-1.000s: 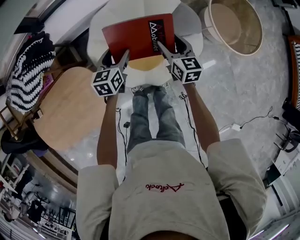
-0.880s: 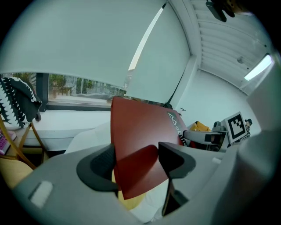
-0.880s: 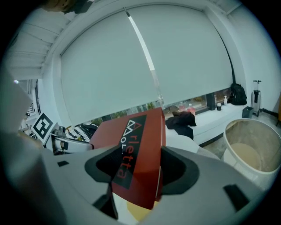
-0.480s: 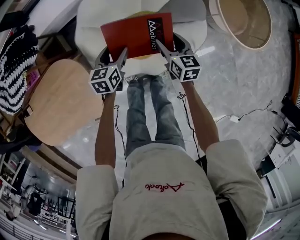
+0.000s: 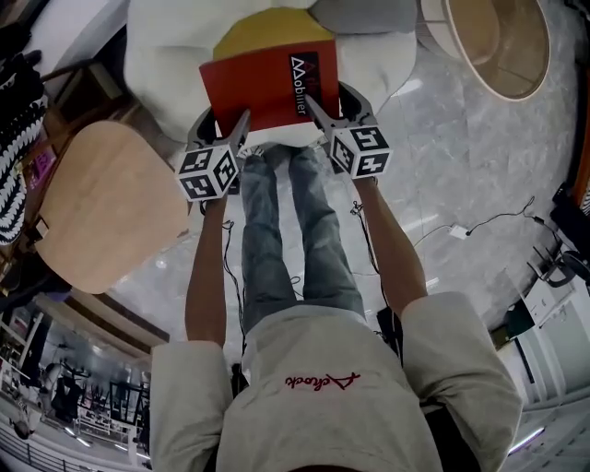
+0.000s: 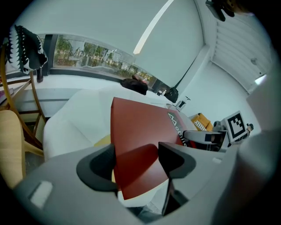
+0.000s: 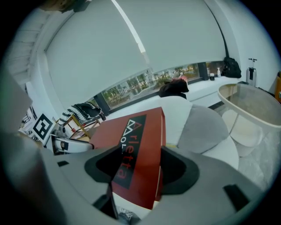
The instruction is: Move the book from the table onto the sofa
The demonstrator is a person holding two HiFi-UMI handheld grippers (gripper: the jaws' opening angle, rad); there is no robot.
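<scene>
Book (image 5: 267,81) off table (image 5: 101,203), held in air over sofa (image 5: 161,64) seat; not yet laid down. Left claw (image 6: 138,165) clenched on near-left corner, right claw (image 7: 138,169) clenched on near-right, label side. Left to do, by my judgement: lower, release. Book's far edge above yellow cushion (image 5: 263,28); grey cushion (image 5: 369,17) just to right. White seat left of yellow cushion open. Table well apart at left.
</scene>
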